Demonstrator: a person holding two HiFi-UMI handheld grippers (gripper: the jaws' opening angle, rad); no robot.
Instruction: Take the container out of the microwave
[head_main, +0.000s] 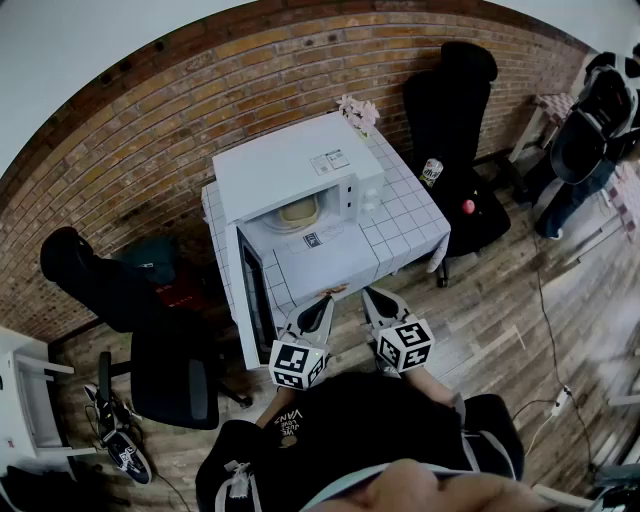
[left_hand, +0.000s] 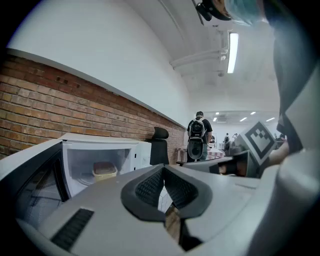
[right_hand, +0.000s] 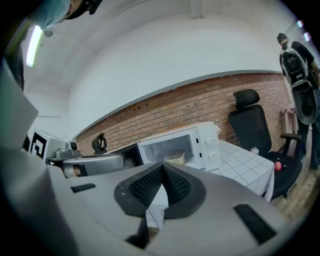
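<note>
Jaws on the left gripper (left_hand: 164, 172) are sitting pressed together with nothing between them. Same for the right gripper (right_hand: 162, 169). Both are hanging side by side at the near edge of the bench (head_main: 412, 218), pointing roughly level at the microwave (head_main: 292, 165).

The door (head_main: 254, 296) is standing open, swung out toward the near left, close beside the left gripper. The container (head_main: 298, 212), a cream lidded tub, is sitting inside the cavity, well apart from both grippers.

My read on the step:
- The reach isn't started, so I'm spreading the jaws before entering, not inside the cavity.
- The door is crowding the left side, so the right gripper is getting the cleaner line in.
- The tub is looking wide for one pinch, so I'm going for the rim or a wall, or clamping it between both grippers.
- I'm keeping it level, lifting just clear of the cavity floor, and pulling straight out toward the near side.
</note>
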